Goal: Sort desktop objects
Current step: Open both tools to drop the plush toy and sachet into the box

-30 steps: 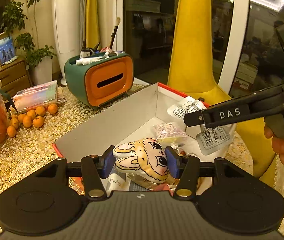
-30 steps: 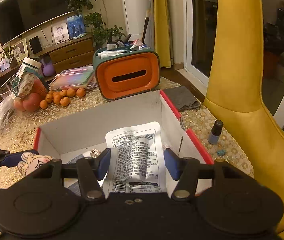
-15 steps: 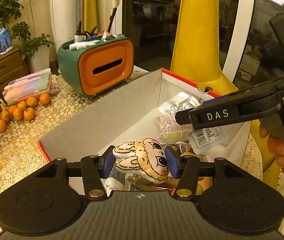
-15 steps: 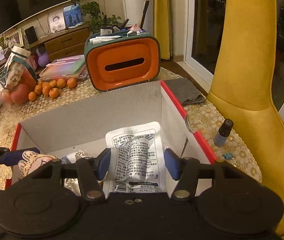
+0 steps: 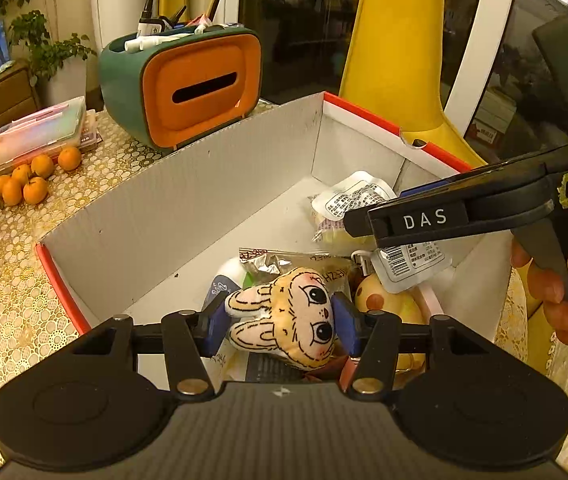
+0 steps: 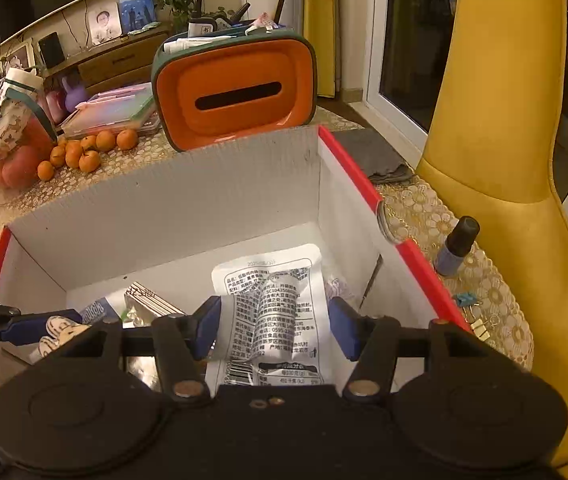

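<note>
Item: left gripper (image 5: 280,322), blue pads clamped on the cream plush rabbit-face toy with large drawn eyes (image 5: 288,318). The toy hangs between the pads, directly above the clutter in the near end of the box.

Item: right gripper (image 6: 275,326), pads clamped on the edges of a white printed-plastic food pouch with barcode (image 6: 274,312); the left view shows the pouch gripped at its upper part and dangling below the pads.

Item: open white corrugated cardboard box with red outer rim (image 5: 188,200). Compared with a second ago, both grippers sit lower and closer to it: the far wall fills more of each view and the box floor lies straight ahead of the pads. Neither grip has altered.

Contents below the left gripper: a crinkled foil snack packet (image 5: 284,260), a second white pouch (image 5: 347,200) and a round yellow item, partly hidden.

Outside the box, beyond its far wall on the worktop: an orange-fronted green desk organiser (image 6: 236,92) and small oranges (image 6: 88,152).

Assessment: both items appear to be carried down into the box together; release seems the remaining step, with the pouch to the right of the toy.
</note>
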